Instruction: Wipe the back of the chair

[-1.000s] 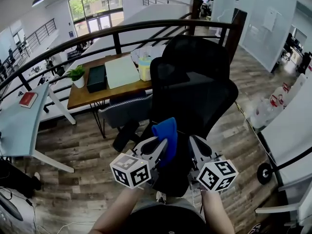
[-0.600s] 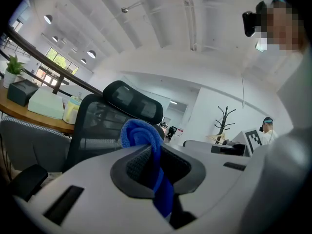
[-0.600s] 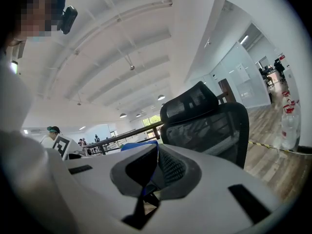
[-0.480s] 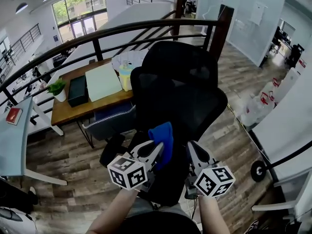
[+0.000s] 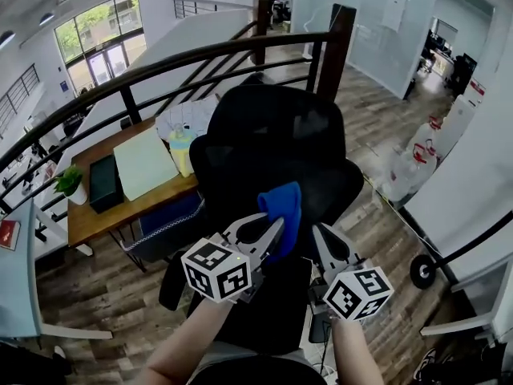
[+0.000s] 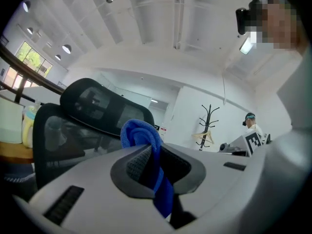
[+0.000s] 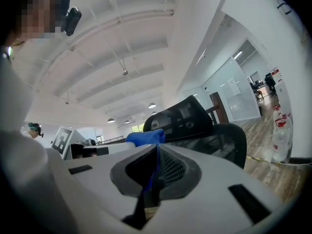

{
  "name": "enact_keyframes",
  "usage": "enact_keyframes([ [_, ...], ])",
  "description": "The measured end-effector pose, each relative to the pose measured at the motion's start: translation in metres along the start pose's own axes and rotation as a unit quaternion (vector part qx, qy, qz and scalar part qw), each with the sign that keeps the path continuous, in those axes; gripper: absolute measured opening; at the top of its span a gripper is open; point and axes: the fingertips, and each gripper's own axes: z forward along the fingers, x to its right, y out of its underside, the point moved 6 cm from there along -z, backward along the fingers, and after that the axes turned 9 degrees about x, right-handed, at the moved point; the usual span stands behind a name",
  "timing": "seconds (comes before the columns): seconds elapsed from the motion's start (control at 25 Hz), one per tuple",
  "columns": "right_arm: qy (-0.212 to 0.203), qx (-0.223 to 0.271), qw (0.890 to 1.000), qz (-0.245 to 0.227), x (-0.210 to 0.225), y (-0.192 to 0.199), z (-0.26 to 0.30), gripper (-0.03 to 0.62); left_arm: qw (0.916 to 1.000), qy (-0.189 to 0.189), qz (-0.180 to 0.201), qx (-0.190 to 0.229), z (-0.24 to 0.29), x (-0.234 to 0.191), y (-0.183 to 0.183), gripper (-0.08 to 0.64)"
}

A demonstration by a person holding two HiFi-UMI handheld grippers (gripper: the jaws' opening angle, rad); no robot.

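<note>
A black mesh office chair (image 5: 272, 143) stands in front of me with its back towards me. My left gripper (image 5: 272, 227) is shut on a bunched blue cloth (image 5: 282, 211), held up against the lower backrest. In the left gripper view the cloth (image 6: 141, 130) bulges out of the left gripper (image 6: 153, 155), with the chair (image 6: 87, 106) beyond it to the left. My right gripper (image 5: 321, 235) is just right of the cloth, jaws together. In the right gripper view a thin blue streak shows along the seam of the right gripper (image 7: 157, 152), with the cloth (image 7: 145, 138) and chair (image 7: 195, 116) beyond.
A dark railing (image 5: 160, 66) runs behind the chair. A wooden desk (image 5: 88, 223) with a green pad, a black box and a small plant (image 5: 70, 183) stands at left. White bottles (image 5: 409, 167) stand on the plank floor at right, near a wheel (image 5: 422, 271).
Both grippers and the cloth have risen slightly towards the backrest. The head view has swung, so the desk and railing sit further left and lower.
</note>
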Motion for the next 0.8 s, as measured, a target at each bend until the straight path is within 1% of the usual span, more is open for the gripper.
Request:
enact_keyframes([
  [0.12, 0.015, 0.017, 1.000, -0.007, 0.009, -0.013, 0.015, 0.031, 0.9991, 0.039, 0.017, 0.004, 0.032, -0.003, -0.020, 0.049],
  [0.28, 0.040, 0.044, 0.998, -0.017, 0.022, -0.031, 0.028, 0.031, 0.9946, 0.096, 0.038, 0.010, 0.071, -0.004, -0.044, 0.049],
  [0.4, 0.056, 0.061, 0.996, -0.024, 0.030, -0.041, 0.033, 0.031, 0.9908, 0.124, 0.053, 0.016, 0.097, -0.007, -0.057, 0.049],
  [0.64, 0.083, 0.064, 0.994, -0.025, 0.037, -0.039, 0.042, 0.031, 0.9863, 0.151, 0.062, 0.022, 0.140, -0.020, -0.075, 0.049],
  [0.8, 0.094, 0.068, 0.993, -0.024, 0.041, -0.039, 0.049, 0.031, 0.9872, 0.145, 0.064, 0.018, 0.161, -0.029, -0.077, 0.049],
])
